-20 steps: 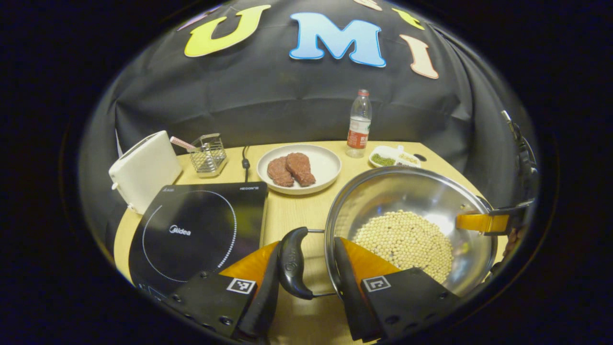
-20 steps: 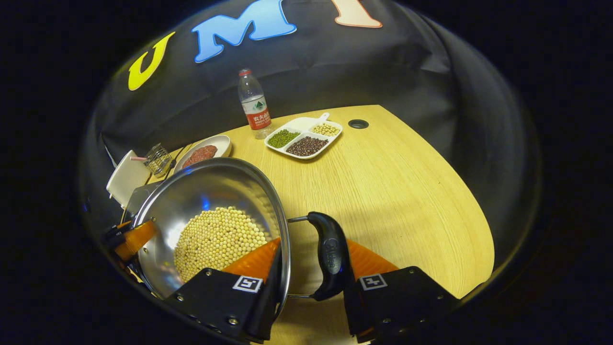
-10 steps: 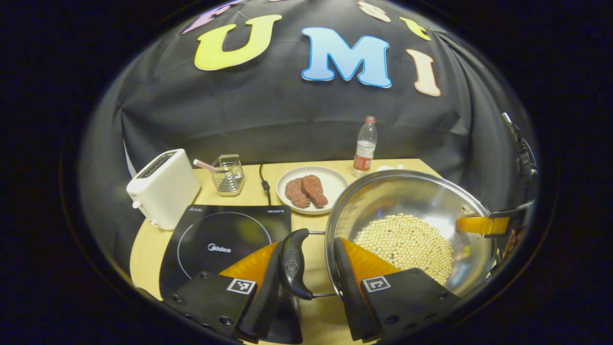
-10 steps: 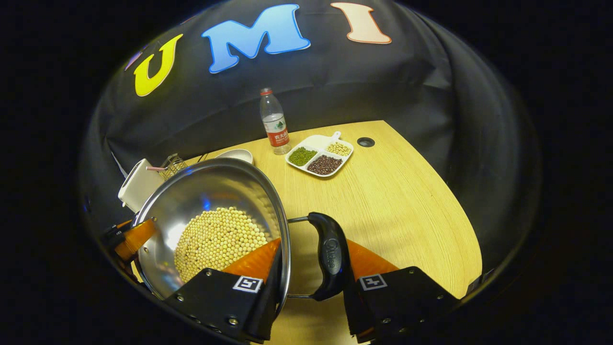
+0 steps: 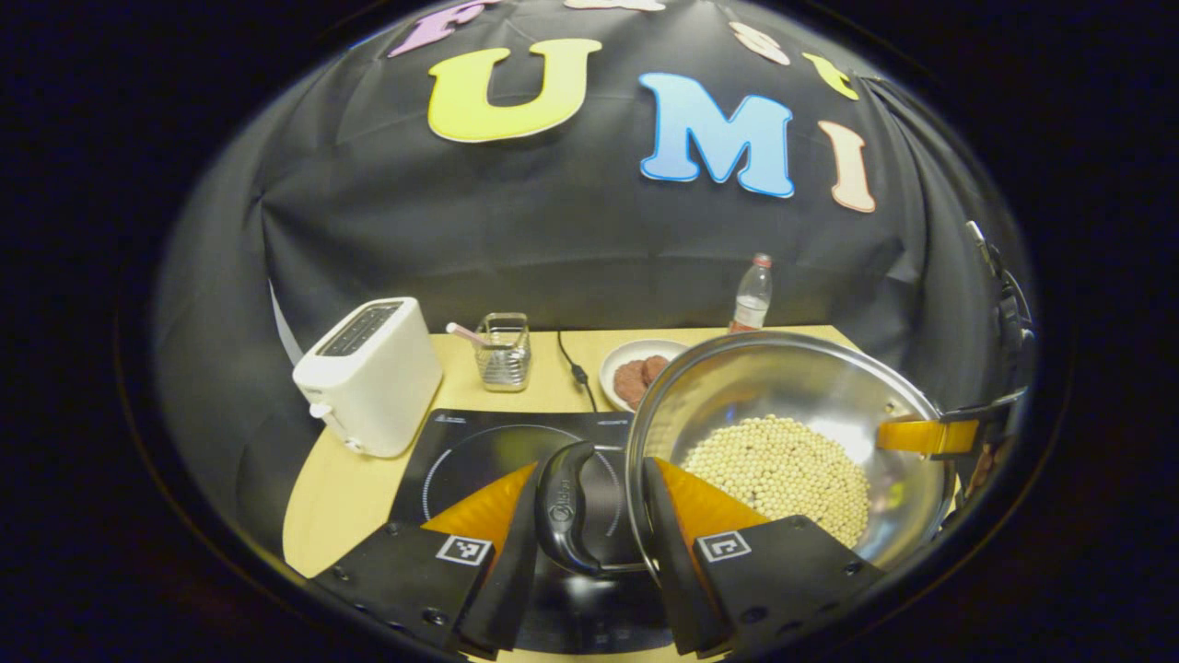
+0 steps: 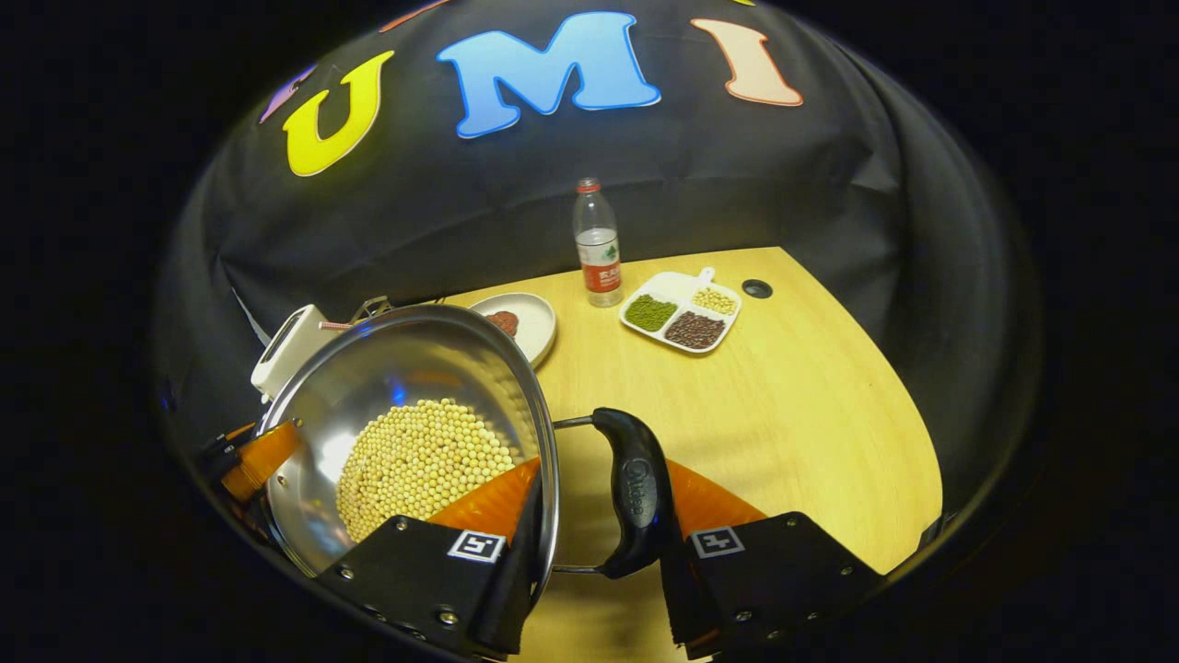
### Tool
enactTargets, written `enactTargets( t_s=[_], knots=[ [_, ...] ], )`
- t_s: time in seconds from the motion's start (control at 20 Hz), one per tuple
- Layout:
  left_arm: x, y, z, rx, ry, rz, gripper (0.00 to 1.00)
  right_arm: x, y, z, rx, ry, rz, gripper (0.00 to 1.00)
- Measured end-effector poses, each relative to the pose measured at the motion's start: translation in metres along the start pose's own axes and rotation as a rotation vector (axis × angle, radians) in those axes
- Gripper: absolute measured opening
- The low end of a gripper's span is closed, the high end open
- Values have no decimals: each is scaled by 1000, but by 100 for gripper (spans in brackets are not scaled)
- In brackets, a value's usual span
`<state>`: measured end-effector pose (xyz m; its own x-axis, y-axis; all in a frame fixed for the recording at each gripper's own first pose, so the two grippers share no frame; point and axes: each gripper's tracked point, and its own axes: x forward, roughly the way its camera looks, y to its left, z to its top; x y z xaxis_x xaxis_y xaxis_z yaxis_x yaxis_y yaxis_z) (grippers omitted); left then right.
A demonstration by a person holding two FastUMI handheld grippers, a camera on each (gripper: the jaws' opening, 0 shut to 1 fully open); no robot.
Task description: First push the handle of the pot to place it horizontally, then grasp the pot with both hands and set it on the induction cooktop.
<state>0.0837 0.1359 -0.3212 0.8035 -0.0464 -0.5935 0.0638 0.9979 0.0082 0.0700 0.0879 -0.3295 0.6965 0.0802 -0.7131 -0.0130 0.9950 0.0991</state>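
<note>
A steel pot (image 5: 783, 378) with pale beans (image 5: 781, 465) in it hangs over the right part of the black induction cooktop (image 5: 479, 451). My left gripper (image 5: 591, 488) is shut on the pot's left side, one finger outside its black handle (image 5: 564, 511) and the other inside the rim. In the right gripper view, my right gripper (image 6: 603, 479) is shut the same way across the opposite black handle (image 6: 636, 493) and the pot (image 6: 405, 359) wall. Each view also shows the other gripper's orange finger at the far rim.
A white toaster (image 5: 368, 373) stands left of the cooktop, with a wire holder (image 5: 502, 350) and a cord behind it. A plate of meat (image 5: 636, 373) and a water bottle (image 5: 752, 295) stand at the back. A divided dish of beans (image 6: 682, 313) lies on the table's right.
Both grippers have carried the pot to the left, from beside the cooktop to above its right part. The plate, bottle and divided dish have drifted to the right in both views.
</note>
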Motion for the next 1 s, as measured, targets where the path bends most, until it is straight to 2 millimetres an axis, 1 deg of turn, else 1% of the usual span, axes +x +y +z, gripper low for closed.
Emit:
enactTargets(
  t_s=[0.15,0.35,0.45,0.5,0.55,0.65,0.8,1.0],
  knots=[
    [-1,30,0,-2,1,17,63,6,29,-3,-10,9,11,58],
    [2,73,-9,-10,10,41,63,18,66,-7,-25,12,18,58],
    [4,93,-9,-17,11,52,63,22,84,-9,-26,8,24,59],
    [4,103,-9,-19,10,58,67,24,94,-10,-25,9,29,58],
    [4,112,-8,-18,10,64,63,26,103,-11,-27,11,36,58],
    [5,130,-7,-11,7,78,63,30,117,-13,-36,18,41,58],
    [11,152,-6,-16,5,98,64,38,138,-13,-36,19,43,59],
    [19,171,-2,-5,4,107,64,46,157,-12,-27,18,43,59]
  ],
)
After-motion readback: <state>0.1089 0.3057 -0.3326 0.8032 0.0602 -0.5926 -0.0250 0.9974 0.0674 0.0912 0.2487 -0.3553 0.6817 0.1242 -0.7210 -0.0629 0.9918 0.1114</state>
